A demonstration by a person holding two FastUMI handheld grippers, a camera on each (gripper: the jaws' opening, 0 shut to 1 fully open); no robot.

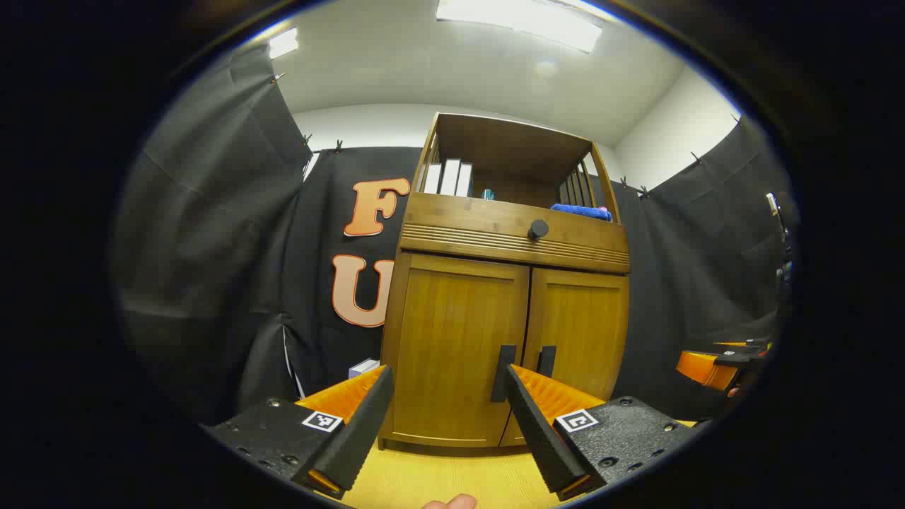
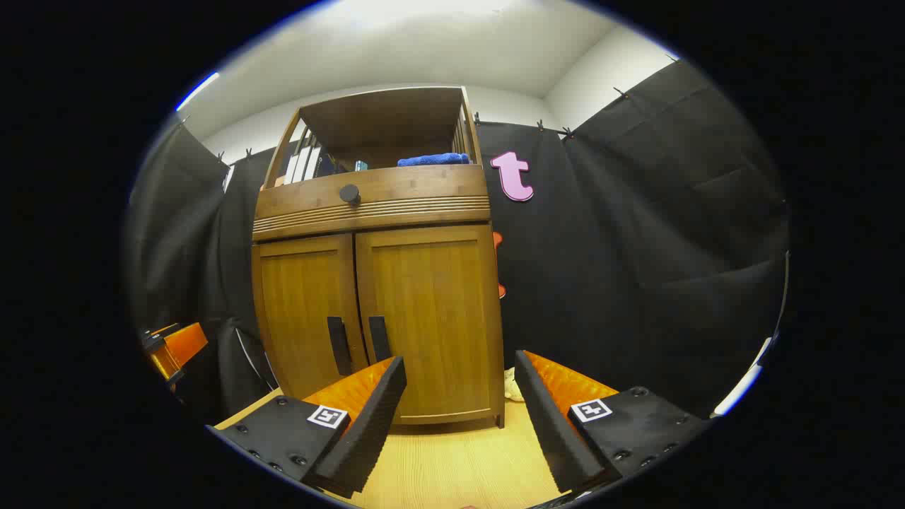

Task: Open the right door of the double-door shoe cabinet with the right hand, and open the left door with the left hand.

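Note:
A wooden shoe cabinet stands on the floor with both doors closed. In the left gripper view, the left door carries a dark vertical handle and the right door a second handle. My left gripper is open, a short way in front of the left door. In the right gripper view, the right door and its handle sit beside the left door and its handle. My right gripper is open before the right door, holding nothing.
A drawer with a round knob sits above the doors. The open top shelf holds books and a blue cloth. Pale wooden floor lies in front. A small white box rests left of the cabinet. Black cloth walls surround.

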